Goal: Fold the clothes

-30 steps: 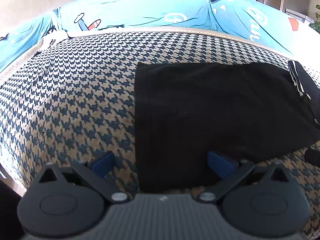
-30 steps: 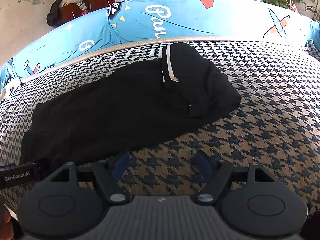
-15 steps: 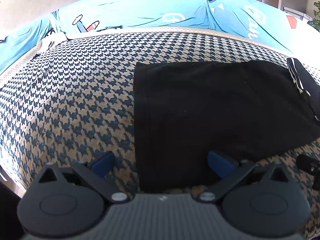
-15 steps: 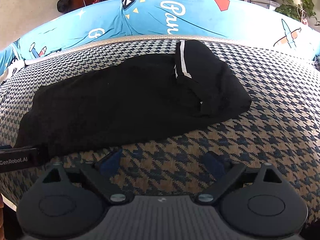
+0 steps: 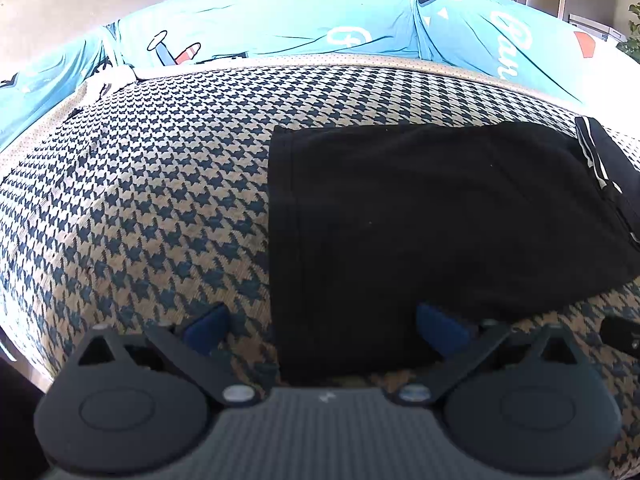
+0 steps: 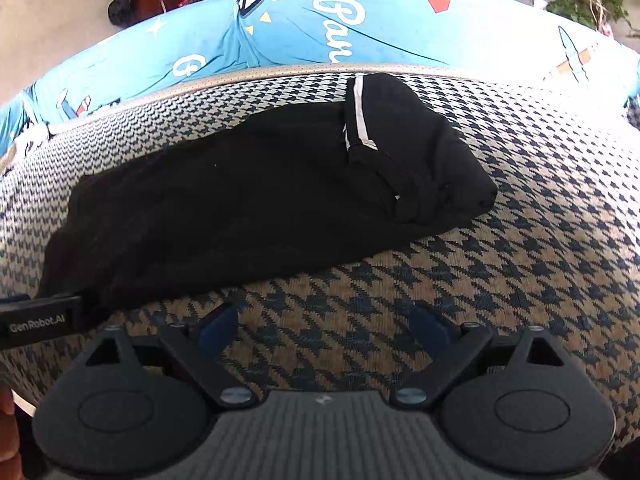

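Houndstooth upholstery (image 5: 160, 184) forms the work surface, backed by a turquoise printed cover (image 5: 280, 28); chairs and a plant stand in the room behind. I see one black garment (image 6: 248, 196) lying lengthwise on the cushion, mostly flat; its white-striped end (image 6: 360, 120) is turned back on itself in a thick bundle at my right, while the opposite end shows a straight edge. By my judgement the folding is partial: a long flat span remains that could be doubled over. My left gripper (image 5: 324, 330) is spread wide and grasps nothing; the garment's near corner lies between its blue pads (image 5: 440, 326). My right gripper (image 6: 324, 328) is likewise released, over bare upholstery, with the garment's near edge just beyond it.
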Motion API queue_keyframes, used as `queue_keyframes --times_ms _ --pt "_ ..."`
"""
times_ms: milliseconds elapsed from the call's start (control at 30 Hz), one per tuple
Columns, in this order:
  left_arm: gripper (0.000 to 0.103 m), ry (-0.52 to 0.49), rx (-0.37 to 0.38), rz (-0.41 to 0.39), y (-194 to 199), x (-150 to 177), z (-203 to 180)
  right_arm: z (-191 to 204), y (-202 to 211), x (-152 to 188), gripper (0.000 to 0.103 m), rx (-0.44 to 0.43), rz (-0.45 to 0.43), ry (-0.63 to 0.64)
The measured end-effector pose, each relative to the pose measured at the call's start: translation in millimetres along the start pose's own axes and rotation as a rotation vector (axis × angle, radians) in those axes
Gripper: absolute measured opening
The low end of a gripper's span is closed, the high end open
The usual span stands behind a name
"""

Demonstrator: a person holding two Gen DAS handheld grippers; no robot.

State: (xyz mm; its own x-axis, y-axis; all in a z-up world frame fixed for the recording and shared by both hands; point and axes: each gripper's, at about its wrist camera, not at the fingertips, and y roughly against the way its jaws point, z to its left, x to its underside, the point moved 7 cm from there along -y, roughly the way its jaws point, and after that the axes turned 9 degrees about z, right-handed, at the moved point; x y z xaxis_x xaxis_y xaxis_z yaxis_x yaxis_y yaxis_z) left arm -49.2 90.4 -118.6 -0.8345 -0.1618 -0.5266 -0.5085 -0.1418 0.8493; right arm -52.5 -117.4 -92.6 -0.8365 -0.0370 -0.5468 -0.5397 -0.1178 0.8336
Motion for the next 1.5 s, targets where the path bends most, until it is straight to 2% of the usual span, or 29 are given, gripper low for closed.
queue_keyframes --times_ms 267,433,767,1000,1100,1300,1400,1500 --pt "0.103 0.021 0.007 -0.006 5 -4 3 -7 9 -2 0.093 -0.055 -0.011 -0.076" --pt "0.103 0.033 0.011 -0.022 10 -6 5 -1 15 -5 0.086 -0.072 -0.045 -0.048" --pt "0.098 0.041 0.008 -0.034 13 -8 10 18 23 -3 0.055 -0.158 -0.07 0.041" --pt "0.091 0.079 0.017 -0.043 15 -11 23 36 24 0 0.038 -0.249 -0.074 0.102" --pt "0.089 0.107 0.026 -0.046 15 -13 30 48 24 2 0.036 -0.29 -0.077 0.137" --pt "0.079 0.144 0.032 -0.045 16 -17 45 75 26 10 0.036 -0.34 -0.084 0.237" --pt "0.078 0.157 0.028 -0.04 16 -19 52 89 26 12 0.036 -0.384 -0.07 0.284" --pt "0.084 0.168 0.027 -0.032 16 -22 57 107 25 15 0.036 -0.397 -0.066 0.364"
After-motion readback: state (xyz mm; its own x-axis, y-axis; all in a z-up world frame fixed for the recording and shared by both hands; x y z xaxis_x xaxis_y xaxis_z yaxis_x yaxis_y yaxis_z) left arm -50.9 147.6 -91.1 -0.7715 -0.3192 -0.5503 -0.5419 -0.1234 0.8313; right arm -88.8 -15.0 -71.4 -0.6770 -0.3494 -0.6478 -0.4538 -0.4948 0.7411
